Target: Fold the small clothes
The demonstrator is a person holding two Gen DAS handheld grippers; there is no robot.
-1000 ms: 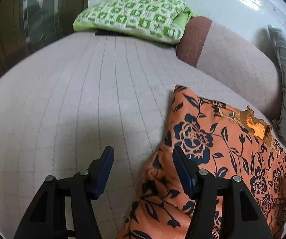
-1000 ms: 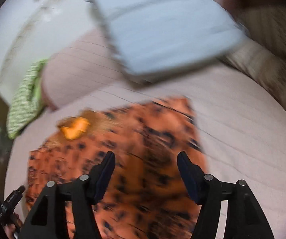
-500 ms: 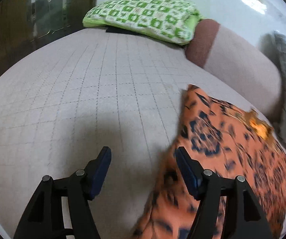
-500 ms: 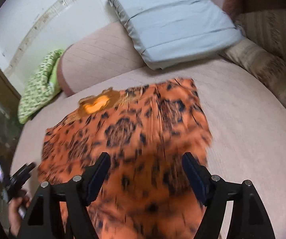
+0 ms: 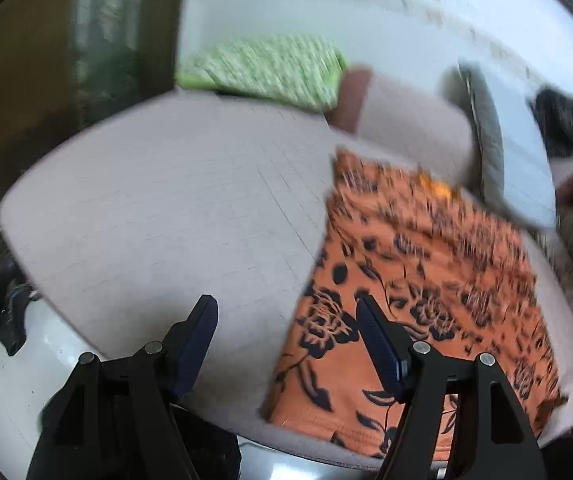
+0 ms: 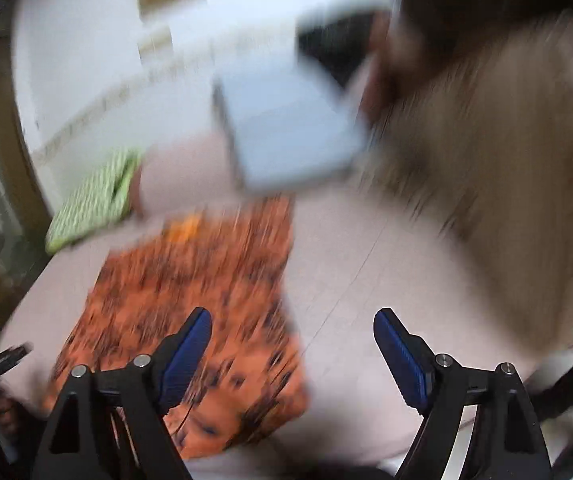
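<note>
On bed (image 5: 166,208), flat-ish orange garment (image 5: 426,280); both grippers' jaws wide apart, w/ nothing held.

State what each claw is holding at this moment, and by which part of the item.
Nothing is held. The left claw and the right claw are both open with nothing between the fingers, above the orange floral garment, which lies flat on the bed.

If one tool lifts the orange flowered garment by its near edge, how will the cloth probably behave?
The orange garment lies flat and thin on the bed cover, so it is probably floppy and would drape and sag rather than hold its shape. It looks light. Lifted at one point only, it would likely bunch.
</note>
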